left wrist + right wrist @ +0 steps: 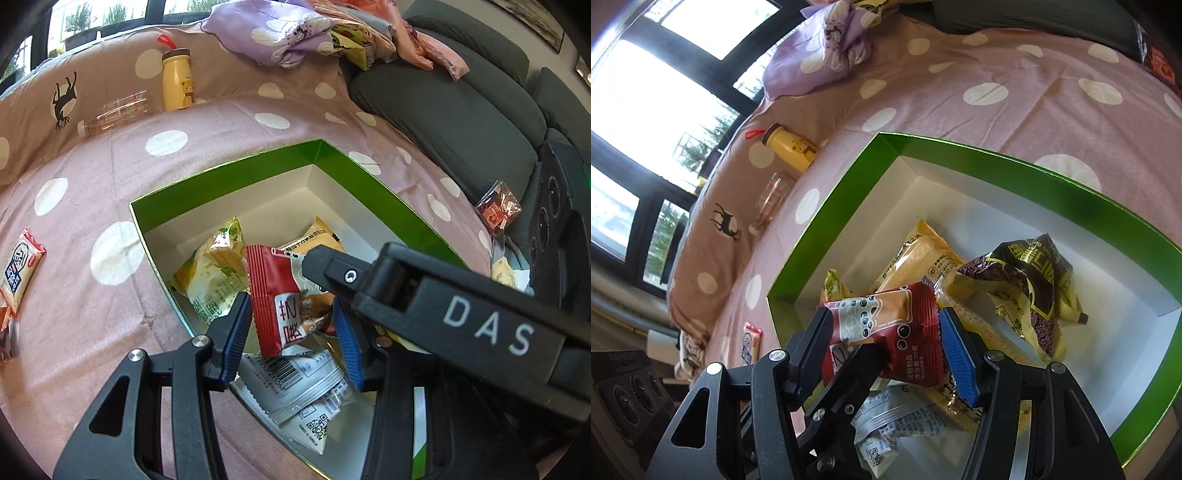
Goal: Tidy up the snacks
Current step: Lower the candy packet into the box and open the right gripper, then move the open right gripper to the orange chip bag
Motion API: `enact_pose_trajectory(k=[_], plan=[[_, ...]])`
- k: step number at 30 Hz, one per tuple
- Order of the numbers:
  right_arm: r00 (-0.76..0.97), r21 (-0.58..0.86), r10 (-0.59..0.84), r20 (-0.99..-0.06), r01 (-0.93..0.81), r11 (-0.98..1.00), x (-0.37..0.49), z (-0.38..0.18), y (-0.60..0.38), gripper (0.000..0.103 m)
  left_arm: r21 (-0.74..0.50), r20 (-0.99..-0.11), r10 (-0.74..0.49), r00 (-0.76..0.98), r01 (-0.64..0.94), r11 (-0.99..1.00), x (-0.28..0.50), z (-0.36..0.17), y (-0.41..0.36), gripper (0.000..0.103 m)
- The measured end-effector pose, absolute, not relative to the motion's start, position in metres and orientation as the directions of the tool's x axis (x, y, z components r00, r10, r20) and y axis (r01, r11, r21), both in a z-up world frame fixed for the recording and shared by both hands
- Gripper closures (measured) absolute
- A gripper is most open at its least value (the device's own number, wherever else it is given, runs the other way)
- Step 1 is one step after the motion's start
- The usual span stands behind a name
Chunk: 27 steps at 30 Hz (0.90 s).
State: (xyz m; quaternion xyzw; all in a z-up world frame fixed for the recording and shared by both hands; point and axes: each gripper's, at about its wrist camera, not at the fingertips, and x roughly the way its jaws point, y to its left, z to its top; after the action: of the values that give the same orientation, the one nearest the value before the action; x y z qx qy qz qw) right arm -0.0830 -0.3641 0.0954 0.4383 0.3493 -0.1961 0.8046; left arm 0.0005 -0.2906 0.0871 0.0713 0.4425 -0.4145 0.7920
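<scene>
A green box point(173, 192) with a white inside lies open on the spotted bedspread; it also shows in the right wrist view point(827, 225). Several snack packets lie in it. A red snack packet point(275, 295) hangs over the box between both grippers. My left gripper point(291, 332) has its blue pads on either side of the packet, with small gaps. My right gripper point(882, 343) brackets the same red packet point(905, 332), pads at its edges. In the left wrist view the right gripper's finger point(325, 266) lies against the packet's top.
A yellow bottle point(177, 79) and a clear glass point(118, 112) stand at the back. A loose snack packet point(20, 269) lies left of the box, another red packet point(498, 210) on the grey sofa point(443, 122). Bedding point(284, 33) is piled behind.
</scene>
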Motion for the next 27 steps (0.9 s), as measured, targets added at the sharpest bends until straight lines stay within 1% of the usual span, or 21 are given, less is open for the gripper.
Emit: enact_pose_trajectory(k=[3, 4, 7, 8, 10, 12, 14, 16, 19, 24, 27], plan=[[0.671, 0.553, -0.026, -0.741, 0.632, 0.543, -0.084, 0.097, -0.364, 0.041, -0.257, -0.763, -0.592, 0.260, 0.717, 0.648, 0.002, 0.088, -0.288, 0.056], [0.668, 0.541, -0.041, -0.743, 0.636, 0.550, -0.084, 0.098, -0.364, 0.041, -0.259, -0.757, -0.598, 0.264, 0.719, 0.645, 0.001, 0.090, -0.285, 0.053], [0.665, 0.518, -0.084, -0.742, 0.649, 0.558, -0.085, 0.104, -0.362, 0.040, -0.226, -0.728, -0.599, 0.332, 0.709, 0.668, -0.004, 0.103, -0.269, 0.040], [0.666, 0.513, -0.095, -0.740, 0.650, 0.560, -0.086, 0.106, -0.361, 0.039, -0.217, -0.718, -0.600, 0.354, 0.705, 0.676, -0.006, 0.107, -0.264, 0.039], [0.677, 0.513, -0.111, -0.728, 0.645, 0.567, -0.086, 0.110, -0.359, 0.032, -0.214, -0.703, -0.603, 0.378, 0.696, 0.685, -0.008, 0.116, -0.250, 0.037], [0.696, 0.522, -0.115, -0.709, 0.627, 0.578, -0.086, 0.114, -0.354, 0.029, -0.225, -0.683, -0.611, 0.402, 0.679, 0.699, -0.009, 0.125, -0.229, 0.032], [0.714, 0.531, -0.113, -0.691, 0.607, 0.591, -0.085, 0.119, -0.349, 0.025, -0.244, -0.660, -0.616, 0.431, 0.652, 0.718, -0.010, 0.132, -0.206, 0.021], [0.730, 0.533, -0.119, -0.673, 0.591, 0.606, -0.083, 0.124, -0.342, 0.021, -0.257, -0.650, -0.604, 0.462, 0.614, 0.746, -0.009, 0.136, -0.182, 0.016], [0.739, 0.513, -0.122, -0.662, 0.566, 0.645, -0.076, 0.131, -0.329, 0.020, -0.257, -0.649, -0.559, 0.516, 0.543, 0.800, -0.008, 0.137, -0.144, 0.014], [0.744, 0.463, -0.110, -0.659, 0.517, 0.720, -0.058, 0.139, -0.299, 0.019, -0.210, -0.664, -0.424, 0.616, 0.390, 0.896, -0.013, 0.126, -0.079, 0.012], [0.747, 0.427, -0.107, -0.656, 0.485, 0.764, -0.049, 0.143, -0.279, 0.019, -0.235, -0.682, -0.379, 0.625, 0.304, 0.923, -0.009, 0.113, -0.047, 0.012]])
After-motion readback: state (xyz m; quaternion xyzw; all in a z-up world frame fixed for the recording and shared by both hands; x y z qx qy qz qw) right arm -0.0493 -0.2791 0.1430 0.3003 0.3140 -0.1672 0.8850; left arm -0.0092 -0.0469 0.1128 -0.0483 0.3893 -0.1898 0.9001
